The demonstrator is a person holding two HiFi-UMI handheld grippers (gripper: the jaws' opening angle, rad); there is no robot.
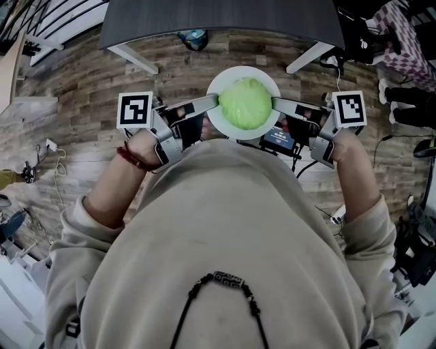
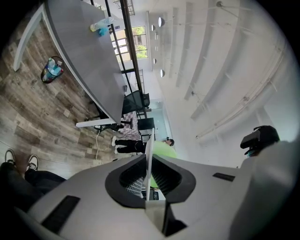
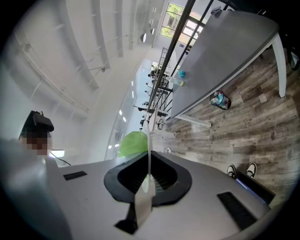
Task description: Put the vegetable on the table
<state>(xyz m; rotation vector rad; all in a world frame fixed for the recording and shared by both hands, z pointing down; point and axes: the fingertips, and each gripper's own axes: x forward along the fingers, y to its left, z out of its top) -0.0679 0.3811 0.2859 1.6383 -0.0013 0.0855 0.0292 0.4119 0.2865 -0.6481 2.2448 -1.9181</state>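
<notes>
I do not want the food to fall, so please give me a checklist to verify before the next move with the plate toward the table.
1. Left gripper shut on the rim of the white round plate: ok.
2. Right gripper shut on the opposite rim: ok.
3. Pale green round cabbage lies in the middle of the plate: ok.
4. Plate held level: cannot tell.
5. Near part of the dark grey table bare: ok.
6. Plate above the table: not ok, it hangs over the wooden floor.
</notes>
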